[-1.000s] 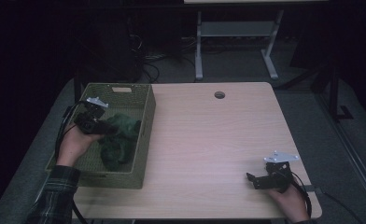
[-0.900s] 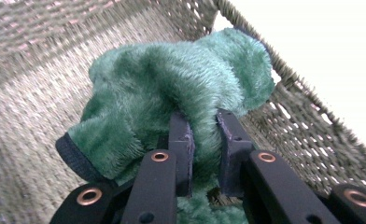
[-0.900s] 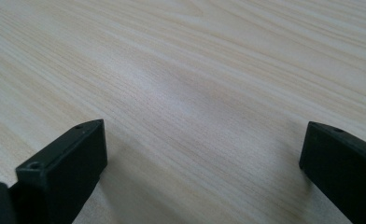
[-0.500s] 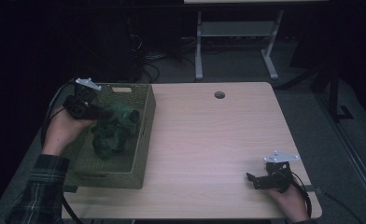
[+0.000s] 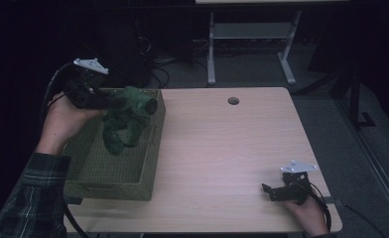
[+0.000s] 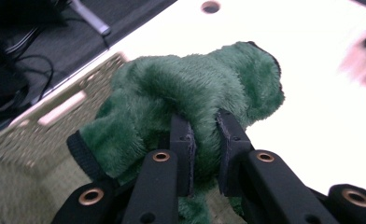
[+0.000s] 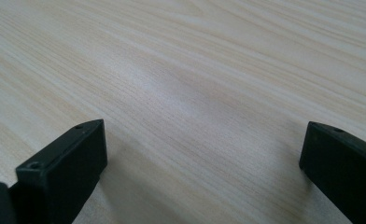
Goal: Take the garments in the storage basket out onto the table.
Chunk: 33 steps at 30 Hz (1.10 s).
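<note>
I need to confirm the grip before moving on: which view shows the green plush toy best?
The left gripper view: the fuzzy green plush toy sits close up, pinched between the left tongs. The high view shows it smaller and dim, dangling above the woven olive basket. The right gripper view looks at bare wooden tabletop.

- The soft toy [image 6: 195,93] pinched in my left claw [image 6: 204,154] is green plush: short, dense, fuzzy pile, fully matt, with a black cloth band at one edge.
- My left claw's jaws look like matt black plastic, with small brass-coloured metal rings set in them; the pads [image 6: 183,140] against the plush look dull and slightly grainy.
- The basket [image 5: 133,168] is woven, a coarse olive-tan weave, rough and matt.
- The counter [image 7: 195,70] is pale wood-look board, smooth, with fine straight grain and a faint sheen.
- My right claw [image 7: 204,154] shows the same matt black plastic jaws, and a flat pale grey plate sits on top.
</note>
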Available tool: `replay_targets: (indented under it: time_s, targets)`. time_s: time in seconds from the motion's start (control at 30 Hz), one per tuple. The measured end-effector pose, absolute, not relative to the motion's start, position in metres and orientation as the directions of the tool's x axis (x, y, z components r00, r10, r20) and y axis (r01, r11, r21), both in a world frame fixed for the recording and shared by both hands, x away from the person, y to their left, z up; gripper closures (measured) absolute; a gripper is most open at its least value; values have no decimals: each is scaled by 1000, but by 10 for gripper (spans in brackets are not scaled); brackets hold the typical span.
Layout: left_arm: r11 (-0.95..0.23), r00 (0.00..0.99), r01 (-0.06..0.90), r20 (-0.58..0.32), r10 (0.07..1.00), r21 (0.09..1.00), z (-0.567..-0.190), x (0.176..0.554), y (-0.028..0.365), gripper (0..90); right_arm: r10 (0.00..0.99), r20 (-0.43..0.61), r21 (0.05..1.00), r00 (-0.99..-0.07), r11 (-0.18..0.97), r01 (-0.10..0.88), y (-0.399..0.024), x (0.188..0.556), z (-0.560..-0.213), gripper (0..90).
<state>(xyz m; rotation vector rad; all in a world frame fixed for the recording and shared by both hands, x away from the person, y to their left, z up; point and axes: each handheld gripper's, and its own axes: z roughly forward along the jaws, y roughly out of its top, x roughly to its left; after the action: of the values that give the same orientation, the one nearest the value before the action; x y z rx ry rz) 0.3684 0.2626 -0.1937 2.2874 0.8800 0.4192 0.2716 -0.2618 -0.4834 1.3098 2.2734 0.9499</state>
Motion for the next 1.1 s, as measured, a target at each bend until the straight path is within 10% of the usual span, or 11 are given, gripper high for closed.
replay_targets:
  time_s: [1.1]
  targets:
    - [-604,852,365,7,523,709,-243,373,89,795,860,33,699,-510,345,627,-262,271,-483,5]
